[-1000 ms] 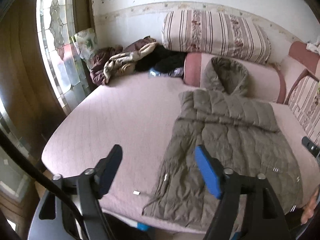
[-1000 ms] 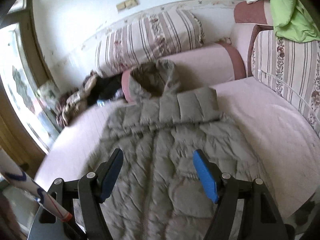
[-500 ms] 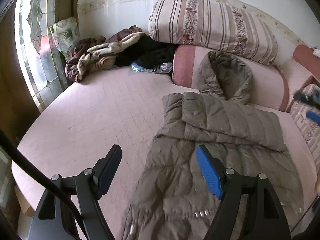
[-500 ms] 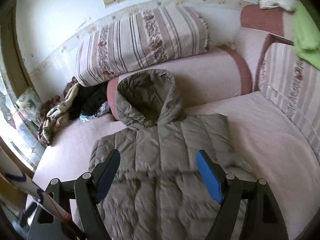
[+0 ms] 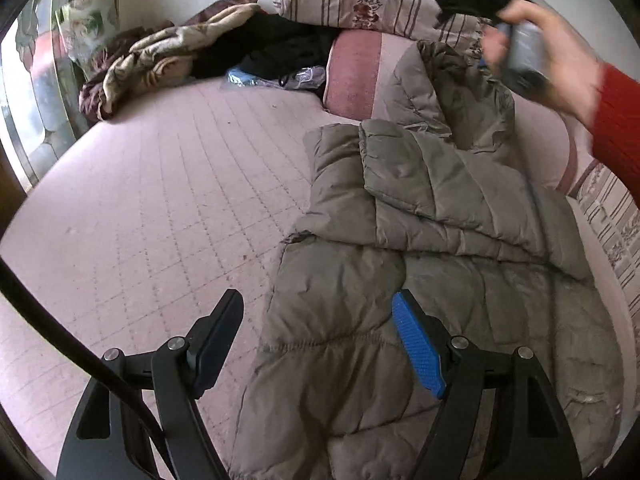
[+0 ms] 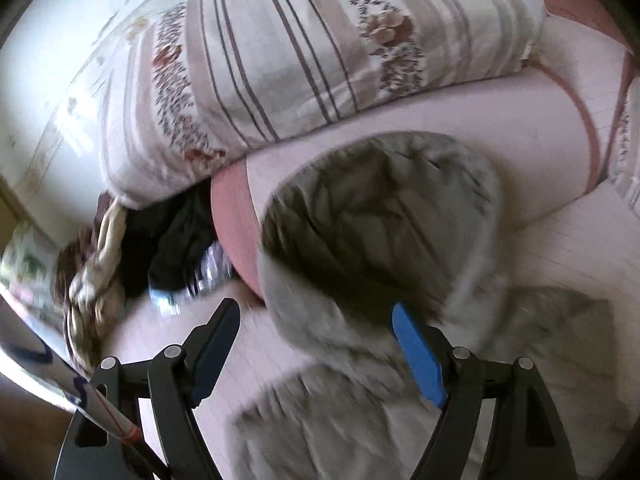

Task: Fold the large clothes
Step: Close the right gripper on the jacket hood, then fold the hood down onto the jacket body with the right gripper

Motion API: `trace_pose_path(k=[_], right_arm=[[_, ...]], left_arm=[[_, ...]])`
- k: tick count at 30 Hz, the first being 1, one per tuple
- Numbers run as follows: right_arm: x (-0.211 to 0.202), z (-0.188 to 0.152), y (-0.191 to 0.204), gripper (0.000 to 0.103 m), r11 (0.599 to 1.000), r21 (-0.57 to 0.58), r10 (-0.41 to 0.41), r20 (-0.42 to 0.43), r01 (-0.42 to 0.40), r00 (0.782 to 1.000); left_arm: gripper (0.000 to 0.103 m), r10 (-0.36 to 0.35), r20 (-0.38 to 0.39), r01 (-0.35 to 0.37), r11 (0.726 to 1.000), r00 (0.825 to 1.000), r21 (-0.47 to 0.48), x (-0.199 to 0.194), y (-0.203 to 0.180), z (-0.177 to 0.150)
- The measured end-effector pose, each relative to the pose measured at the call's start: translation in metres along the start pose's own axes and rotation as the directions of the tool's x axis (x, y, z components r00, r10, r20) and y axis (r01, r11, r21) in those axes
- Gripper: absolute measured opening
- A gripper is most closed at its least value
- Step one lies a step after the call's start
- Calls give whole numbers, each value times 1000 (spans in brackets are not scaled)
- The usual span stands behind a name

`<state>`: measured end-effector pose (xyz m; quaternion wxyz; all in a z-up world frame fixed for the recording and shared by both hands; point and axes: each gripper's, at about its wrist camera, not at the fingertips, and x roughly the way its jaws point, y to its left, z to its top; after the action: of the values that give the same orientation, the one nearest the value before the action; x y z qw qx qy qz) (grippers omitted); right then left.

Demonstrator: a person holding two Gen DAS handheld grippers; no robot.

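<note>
Through the left wrist camera we see our left hand-held gripper (image 5: 318, 340) with its jaws spread wide and nothing between them, hovering over the near left edge of the olive-brown puffer jacket (image 5: 420, 280). The jacket lies flat on the pink quilted bed (image 5: 160, 200), toward its right side, with a sleeve folded across the chest and the hood (image 5: 452, 92) propped up against the pink bolster (image 5: 352, 76) at the head of the bed. This view alone shows how the whole garment lies, and it alone shows our right hand (image 5: 536, 44) in a red sleeve, holding the other tool up above the hood (the hand is motion-blurred, so we cannot make out the fingertips of that tool from here). The right wrist camera gives what the left one lacks: our right hand-held gripper (image 6: 316, 344) also has its jaws wide apart and empty, and it looks straight into the dark opening of the hood (image 6: 380, 232), which fills the middle of the frame close in front of the blue pad. That picture is heavily blurred, so we cannot tell whether any pad touches the fabric. Both views share the striped floral pillow (image 6: 300, 52) resting on the bolster (image 6: 480, 120), and the heap of dark and tan clothes (image 5: 180, 48) piled at the far left corner of the bed, well apart from the jacket.
</note>
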<state>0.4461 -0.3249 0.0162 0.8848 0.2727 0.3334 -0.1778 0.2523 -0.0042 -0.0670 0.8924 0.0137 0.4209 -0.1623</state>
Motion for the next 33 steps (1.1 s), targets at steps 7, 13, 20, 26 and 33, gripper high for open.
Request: trace_pose_path(k=[7,13,20,26,33], right_arm=[[68,34,19,88,995,81,-55,-7,55,998],[98,30,-1,26,994,103,-37,-94,46,995],[18,-3,-10,7,998,-60,-27,-62,23,998],[-110,-73,-43,6,991,-123,54,-36,-58,998],[-162,-181,-88,1,993,-81,69,-128,-80,989]], left_arm=[[76,-58,-91,49,995,994,-91,25,23,4],[76,-36,-104,23,992,994,-126,32,35,6],[76,-68,-123,46,983,990,-175,31,44,7],[76,-41,-73,28,984,997,-175,8,50,7],[76,-55,-30,49,985,998,-167,-10,51,8]])
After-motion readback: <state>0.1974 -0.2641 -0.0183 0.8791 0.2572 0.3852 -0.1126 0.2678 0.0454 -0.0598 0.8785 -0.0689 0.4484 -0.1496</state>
